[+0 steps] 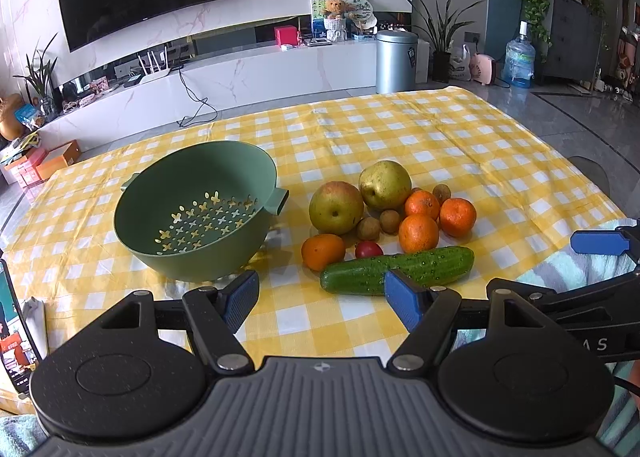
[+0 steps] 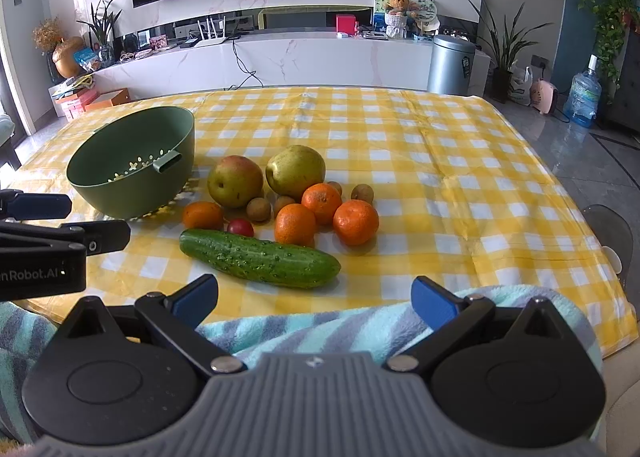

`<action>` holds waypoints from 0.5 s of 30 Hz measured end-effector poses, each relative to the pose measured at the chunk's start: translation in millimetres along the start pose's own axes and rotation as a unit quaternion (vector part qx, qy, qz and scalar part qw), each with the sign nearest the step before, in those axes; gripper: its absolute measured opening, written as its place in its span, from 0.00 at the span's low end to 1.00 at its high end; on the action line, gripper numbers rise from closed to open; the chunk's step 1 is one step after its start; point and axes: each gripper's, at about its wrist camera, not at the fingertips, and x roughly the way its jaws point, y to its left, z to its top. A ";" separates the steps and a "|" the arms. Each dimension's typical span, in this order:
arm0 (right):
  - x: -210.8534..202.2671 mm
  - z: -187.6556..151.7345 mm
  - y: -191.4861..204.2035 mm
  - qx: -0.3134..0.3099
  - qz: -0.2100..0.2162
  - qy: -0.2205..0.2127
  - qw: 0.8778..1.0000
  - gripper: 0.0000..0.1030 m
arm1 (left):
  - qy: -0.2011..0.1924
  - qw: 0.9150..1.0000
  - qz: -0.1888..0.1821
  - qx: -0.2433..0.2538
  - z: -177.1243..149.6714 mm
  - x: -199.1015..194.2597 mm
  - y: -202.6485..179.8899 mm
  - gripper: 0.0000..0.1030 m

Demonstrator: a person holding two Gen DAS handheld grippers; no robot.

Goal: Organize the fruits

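An empty green colander bowl (image 1: 192, 217) (image 2: 132, 165) stands on the yellow checked tablecloth (image 1: 400, 129). To its right lies a heap of fruit: two large pears (image 1: 360, 201) (image 2: 266, 177), several oranges (image 1: 436, 221) (image 2: 324, 213), small brown longans (image 1: 378, 225), a red cherry tomato (image 1: 368, 250) (image 2: 241, 227). A cucumber (image 1: 396, 271) (image 2: 260, 258) lies in front of the heap. My left gripper (image 1: 322, 299) is open, empty, just short of the cucumber. My right gripper (image 2: 316, 303) is open and empty over a striped towel (image 2: 320, 329).
A phone (image 1: 16, 329) stands at the table's left edge. A chair back (image 2: 608, 233) shows past the right edge. Beyond the table are a TV wall, a white cabinet, a metal bin (image 1: 396, 61), plants and a water bottle (image 1: 519, 57).
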 end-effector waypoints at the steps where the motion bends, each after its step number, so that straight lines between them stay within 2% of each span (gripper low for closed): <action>1: 0.0 0.0 0.0 0.000 0.000 0.000 1.000 0.96 | 0.000 1.000 0.000 0.000 -0.2 0.0 0.0 0.82; 15: -0.3 -0.7 -0.4 -0.001 -0.001 0.001 1.000 0.96 | 0.002 1.000 0.001 0.000 -1.1 0.7 -0.8 0.82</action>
